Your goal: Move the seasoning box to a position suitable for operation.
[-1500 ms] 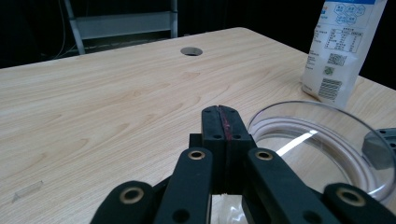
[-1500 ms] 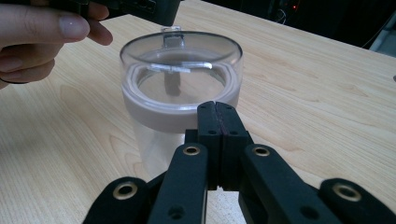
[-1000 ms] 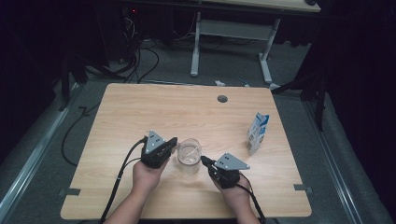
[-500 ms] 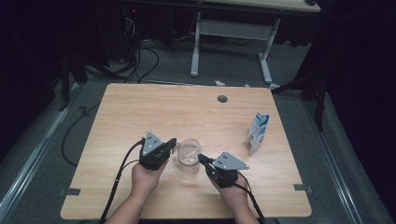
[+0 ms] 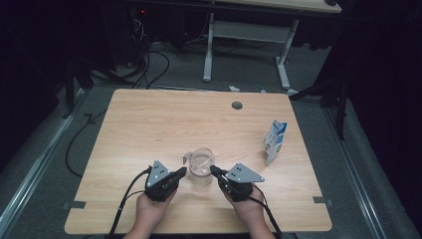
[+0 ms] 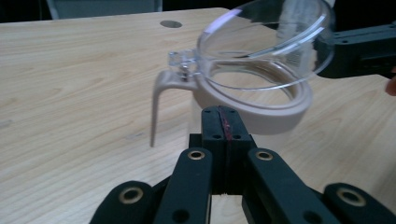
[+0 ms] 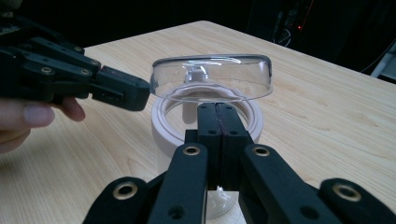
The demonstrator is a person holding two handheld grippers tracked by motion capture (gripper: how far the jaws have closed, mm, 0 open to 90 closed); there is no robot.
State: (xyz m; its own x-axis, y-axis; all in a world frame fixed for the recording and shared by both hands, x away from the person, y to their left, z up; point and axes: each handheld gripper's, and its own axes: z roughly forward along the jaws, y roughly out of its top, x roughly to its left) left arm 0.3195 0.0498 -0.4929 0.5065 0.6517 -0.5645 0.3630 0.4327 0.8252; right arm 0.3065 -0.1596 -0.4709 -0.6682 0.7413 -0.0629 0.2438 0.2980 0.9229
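Observation:
A clear glass jug (image 5: 200, 164) with a beige collar (image 6: 275, 116) and handle stands near the table's front edge. Its clear hinged lid (image 6: 266, 42) is tipped up off the collar. My left gripper (image 5: 183, 171) is shut and empty, with its tip just left of the jug; in the left gripper view its closed jaws (image 6: 223, 112) point at the collar. My right gripper (image 5: 212, 169) is also shut and empty at the jug's right side, its tip (image 7: 215, 108) right at the raised lid's (image 7: 212, 77) near edge. Whether either tip touches the lid I cannot tell.
A small blue and white carton (image 5: 275, 141) stands upright to the right of the jug. A round cable hole (image 5: 237, 105) sits near the table's (image 5: 149, 124) far edge. Cables trail from both grippers over the front edge.
My left gripper has slid back toward the table's front edge and a little lower, still beside the jug. The right gripper has hardly moved.

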